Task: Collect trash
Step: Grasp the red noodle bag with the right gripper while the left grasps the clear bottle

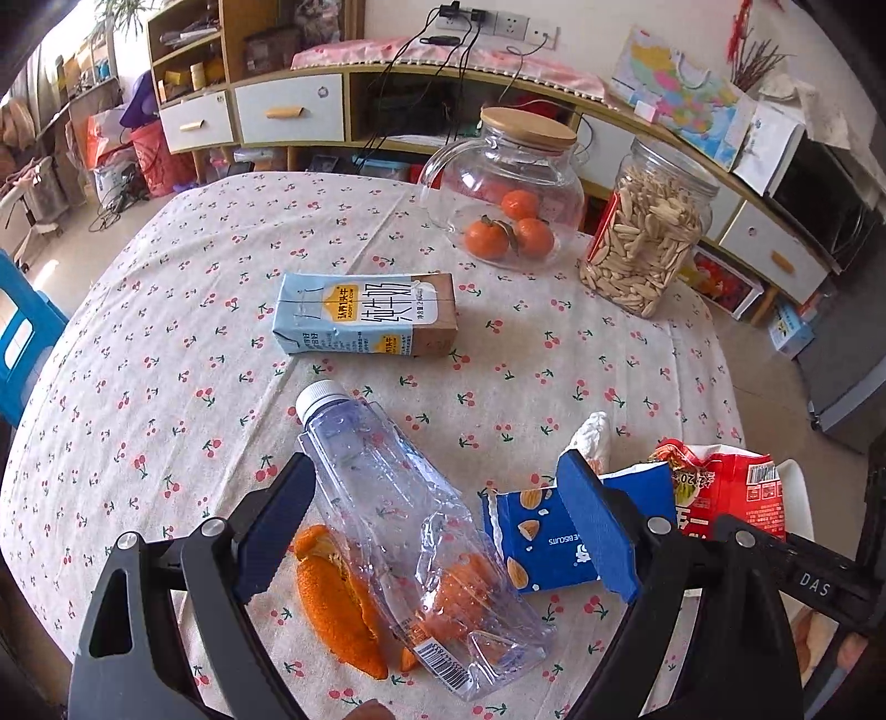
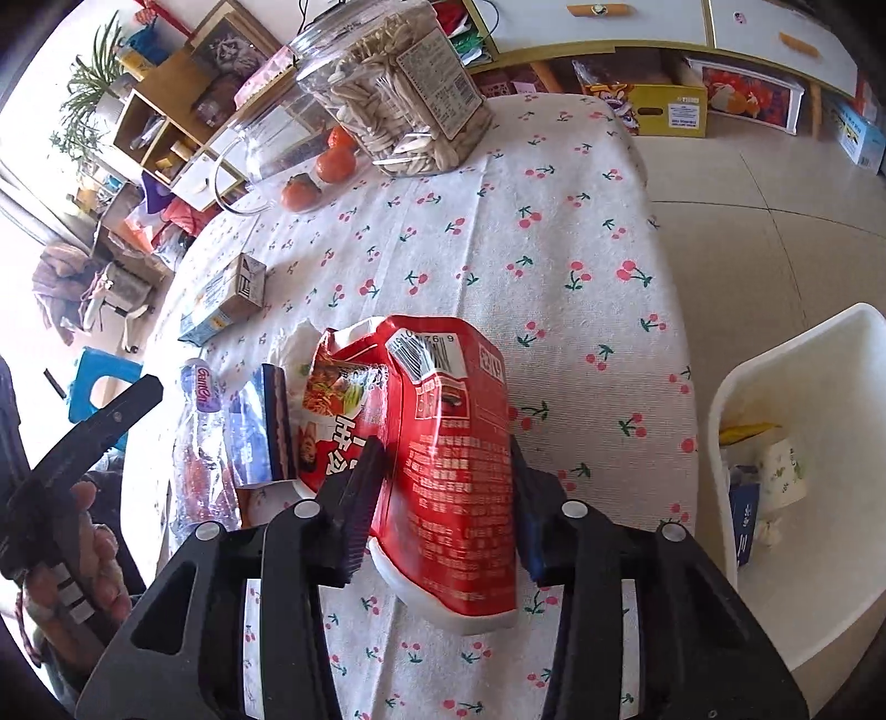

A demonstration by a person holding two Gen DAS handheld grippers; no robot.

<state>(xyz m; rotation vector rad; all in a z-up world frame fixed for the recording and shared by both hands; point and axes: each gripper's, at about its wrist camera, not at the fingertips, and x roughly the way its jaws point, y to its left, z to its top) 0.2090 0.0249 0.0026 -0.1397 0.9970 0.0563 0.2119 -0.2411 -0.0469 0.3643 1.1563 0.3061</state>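
Red noodle packet (image 2: 443,443) lengthwise between right claw (image 2: 443,498) pads, barcode end pointing away

You face long wood-and-white sideboard (image 1: 343,105) along pale wall, white power sockets (image 1: 498,23) above it. Open wooden shelf unit (image 1: 188,50) stands left. Beige tiled floor (image 2: 764,183) lies beyond cherry-print tablecloth (image 1: 166,310). Bright daylight floods your left side.
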